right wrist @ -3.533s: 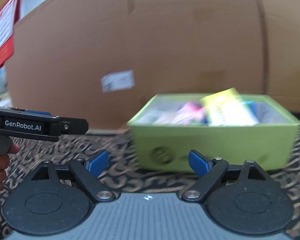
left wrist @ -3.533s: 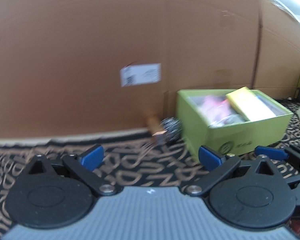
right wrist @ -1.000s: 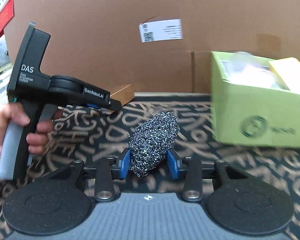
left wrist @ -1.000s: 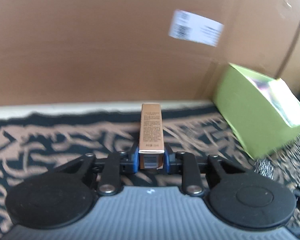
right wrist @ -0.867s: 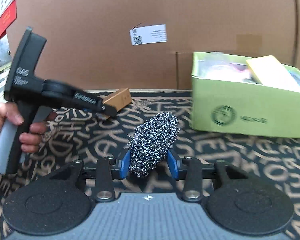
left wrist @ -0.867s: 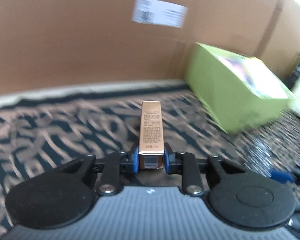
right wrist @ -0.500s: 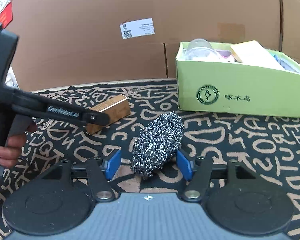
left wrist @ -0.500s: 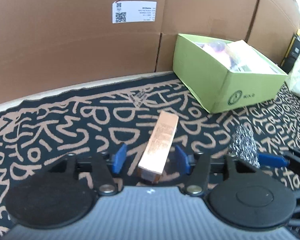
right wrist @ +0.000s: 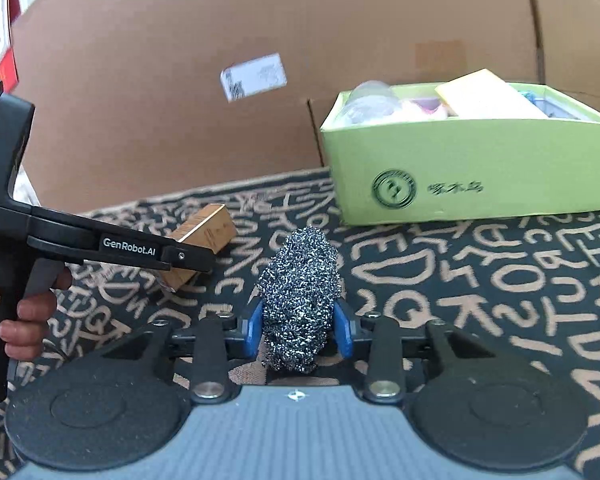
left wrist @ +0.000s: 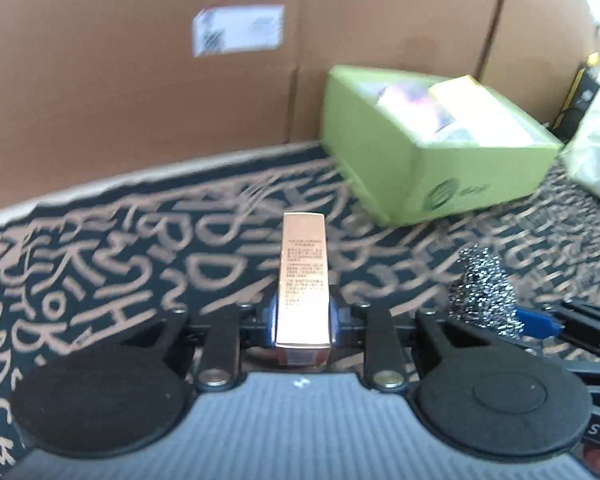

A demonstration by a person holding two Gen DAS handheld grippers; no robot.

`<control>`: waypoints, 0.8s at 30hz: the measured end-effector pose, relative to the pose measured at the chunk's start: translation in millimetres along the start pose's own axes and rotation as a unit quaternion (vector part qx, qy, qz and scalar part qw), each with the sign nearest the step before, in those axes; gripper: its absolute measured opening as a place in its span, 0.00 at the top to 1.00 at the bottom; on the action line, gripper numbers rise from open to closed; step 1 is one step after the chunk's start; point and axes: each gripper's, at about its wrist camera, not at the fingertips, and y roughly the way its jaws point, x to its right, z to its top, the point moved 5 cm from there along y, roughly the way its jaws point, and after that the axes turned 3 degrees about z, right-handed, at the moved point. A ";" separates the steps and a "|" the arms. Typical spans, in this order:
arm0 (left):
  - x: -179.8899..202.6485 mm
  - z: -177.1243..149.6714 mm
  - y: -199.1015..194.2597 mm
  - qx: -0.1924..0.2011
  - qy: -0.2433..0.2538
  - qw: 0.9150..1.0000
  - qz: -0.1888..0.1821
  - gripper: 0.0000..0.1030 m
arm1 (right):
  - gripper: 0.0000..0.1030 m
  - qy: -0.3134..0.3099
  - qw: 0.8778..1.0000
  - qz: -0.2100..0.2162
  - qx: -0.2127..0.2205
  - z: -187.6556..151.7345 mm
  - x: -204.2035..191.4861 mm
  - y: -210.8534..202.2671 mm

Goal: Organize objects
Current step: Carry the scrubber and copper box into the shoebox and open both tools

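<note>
My left gripper (left wrist: pixel 302 316) is shut on a slim copper-coloured box (left wrist: pixel 303 276) that points forward, above the patterned cloth. The same box (right wrist: pixel 204 228) shows in the right wrist view, held by the left gripper (right wrist: pixel 192 260) at the left. My right gripper (right wrist: pixel 298 330) is shut on a steel wool scrubber (right wrist: pixel 300 292), which also shows at the right of the left wrist view (left wrist: pixel 484 292). A green cardboard box (right wrist: pixel 460 180) with several items in it stands at the back right; in the left wrist view it (left wrist: pixel 432 160) is right of centre.
A tall brown cardboard wall (right wrist: pixel 220 80) with a white label (right wrist: pixel 254 76) runs along the back. The black cloth with tan lettering (right wrist: pixel 500 280) covers the surface. A white bag (left wrist: pixel 596 152) and a dark item (left wrist: pixel 580 96) are at the far right.
Half a second ago both grippers were open around their objects on the cloth. Now each has shut again, the left on the copper box, the right on the scrubber.
</note>
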 end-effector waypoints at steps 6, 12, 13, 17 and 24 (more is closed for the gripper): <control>46.5 53.1 -30.2 0.054 -0.003 0.997 -0.062 0.77 | 0.61 -0.003 0.997 -0.025 0.078 34.0 31.4 -52.1; 107.6 103.8 -19.8 0.078 0.006 0.993 -0.085 0.77 | 0.61 -0.024 0.984 -0.100 0.145 78.6 80.4 -82.3; 118.0 111.8 -14.1 0.079 0.006 0.993 -0.089 0.77 | 0.61 -0.027 0.982 -0.111 0.151 85.1 88.4 -82.5; 139.7 134.1 7.9 0.097 -0.001 0.993 -0.069 0.77 | 0.60 -0.029 0.975 -0.143 0.168 109.2 123.6 -70.6; 144.8 147.5 49.5 0.085 -0.009 0.996 -0.031 0.75 | 0.55 -0.020 0.973 -0.153 0.173 135.0 165.3 -32.9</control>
